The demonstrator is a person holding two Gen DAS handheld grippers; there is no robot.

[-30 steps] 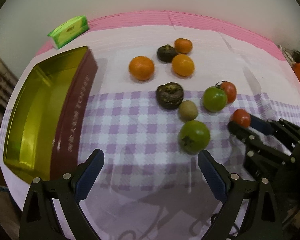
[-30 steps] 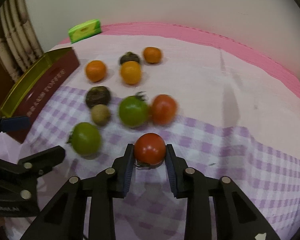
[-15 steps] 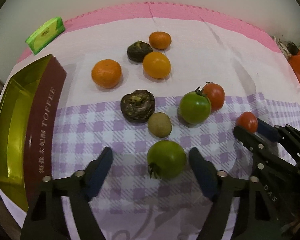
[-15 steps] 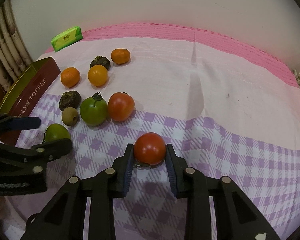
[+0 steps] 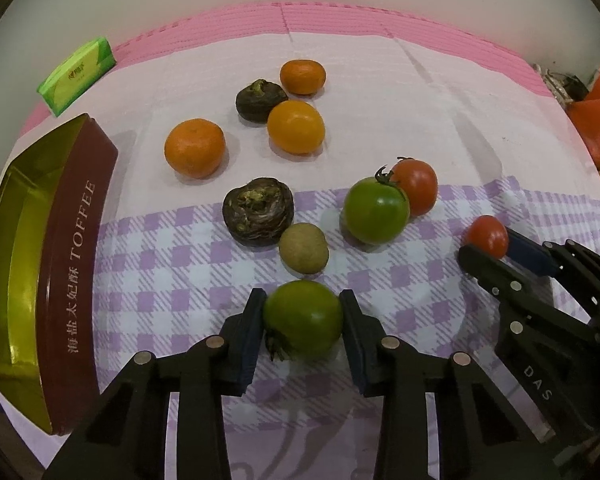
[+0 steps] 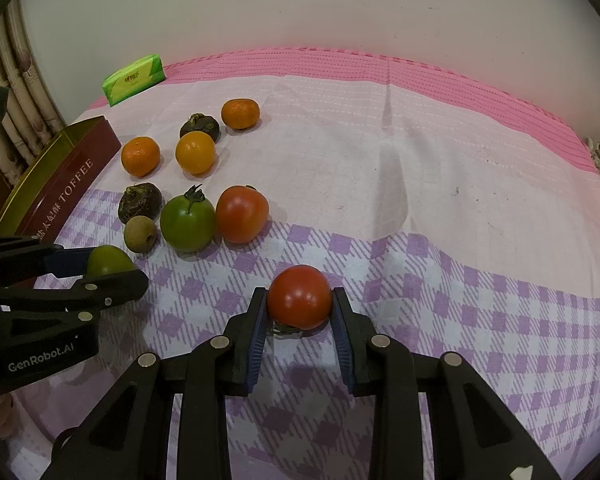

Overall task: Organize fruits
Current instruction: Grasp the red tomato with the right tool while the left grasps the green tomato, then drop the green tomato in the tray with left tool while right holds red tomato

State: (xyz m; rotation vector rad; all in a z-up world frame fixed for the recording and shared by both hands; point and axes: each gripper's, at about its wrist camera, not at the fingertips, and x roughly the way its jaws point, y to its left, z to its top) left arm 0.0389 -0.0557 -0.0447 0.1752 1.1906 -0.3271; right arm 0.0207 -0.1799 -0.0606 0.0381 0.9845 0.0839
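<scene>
Across the checked tablecloth (image 5: 172, 272), the largest item is the toffee tin (image 5: 40, 264), at nine o'clock in the left wrist view; the interior in view shows bare gold metal, with no fruit inside it.

Change noted: half a second ago the left gripper (image 5: 303, 320) stood spread on either side of the green tomato (image 5: 303, 318). Its jaws now pinch that tomato at six o'clock, both pads touching its sides. Whether the fruit is lifted off the cloth cannot be told. The right gripper (image 6: 299, 300) remains clamped on a small red tomato (image 6: 299, 297), as it was a second ago, at six o'clock in its own view.

Assessment: both tools now carry fruit, so transfer toward the tin is probably the next step; no sorting is complete yet.

Loose fruit, by size: a second green tomato (image 5: 376, 209) touching a red tomato (image 5: 417, 186) at two o'clock; three oranges (image 5: 195, 153) toward twelve; two dark wrinkled fruits (image 5: 258, 216) near centre; one small tan fruit (image 5: 303, 254) just beyond the held tomato. A green tissue pack (image 5: 78, 74) lies at eleven o'clock.
</scene>
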